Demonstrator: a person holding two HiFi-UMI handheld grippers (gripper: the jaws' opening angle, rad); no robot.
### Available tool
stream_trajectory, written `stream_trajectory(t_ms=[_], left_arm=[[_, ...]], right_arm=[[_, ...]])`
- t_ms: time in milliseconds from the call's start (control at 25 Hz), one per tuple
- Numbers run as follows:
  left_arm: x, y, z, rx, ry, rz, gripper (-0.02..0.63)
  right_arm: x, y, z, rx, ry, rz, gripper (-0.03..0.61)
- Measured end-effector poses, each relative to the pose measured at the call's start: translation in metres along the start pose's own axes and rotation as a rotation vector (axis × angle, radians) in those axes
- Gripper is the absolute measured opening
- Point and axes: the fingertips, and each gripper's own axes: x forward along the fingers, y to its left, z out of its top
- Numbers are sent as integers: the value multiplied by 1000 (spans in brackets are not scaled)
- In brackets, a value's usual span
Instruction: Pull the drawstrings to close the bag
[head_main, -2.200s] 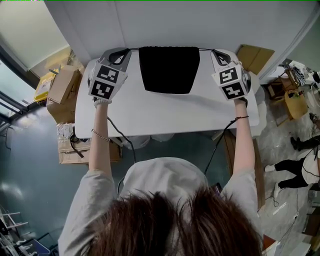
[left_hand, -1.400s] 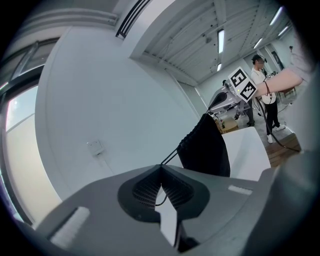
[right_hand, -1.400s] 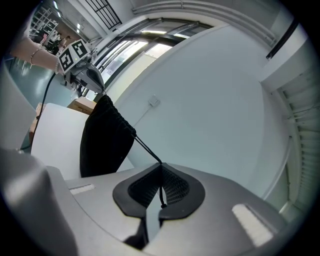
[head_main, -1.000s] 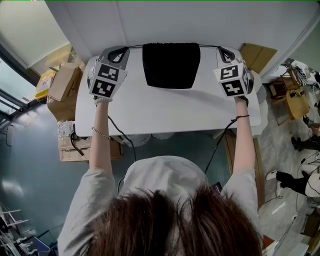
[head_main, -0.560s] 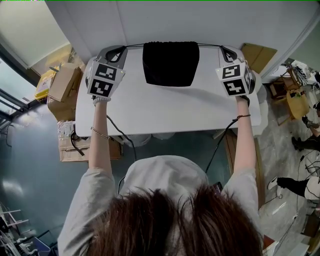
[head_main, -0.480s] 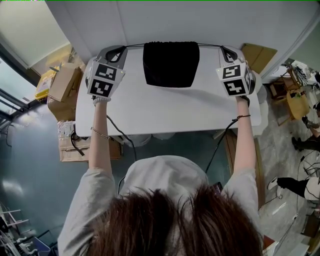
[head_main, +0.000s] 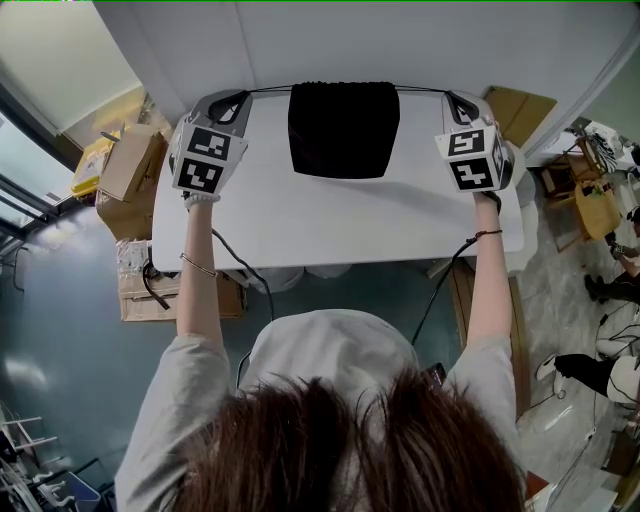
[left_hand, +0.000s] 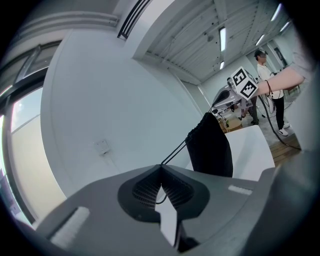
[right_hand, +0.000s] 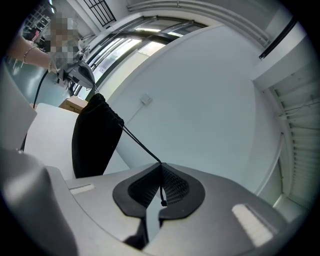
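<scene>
Two drawstrings (right_hand: 142, 145) clamped, left hand-held gripper (left_hand: 161, 170), right hand-held gripper (right_hand: 161, 168), black bag (head_main: 343, 128) between

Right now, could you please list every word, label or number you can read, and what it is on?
None can be read.
Left cube and right cube: only black-and-white square patterns, no letters.
Bag: plain black.
Box: any print is too small to read.

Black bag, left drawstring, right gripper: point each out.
black bag (head_main: 343, 130), head view, middle of the fabric.
left drawstring (left_hand: 173, 153), left gripper view, taut run between jaws and bag.
right gripper (right_hand: 160, 167), right gripper view, where its shut tips meet.
</scene>
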Motion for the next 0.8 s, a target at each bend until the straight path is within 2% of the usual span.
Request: stream_trajectory(t_ms=[800], left_arm=[[-7,7,-9,6,12,20,2]], right_arm=[[-3,-4,-3,13,4,-24,15]])
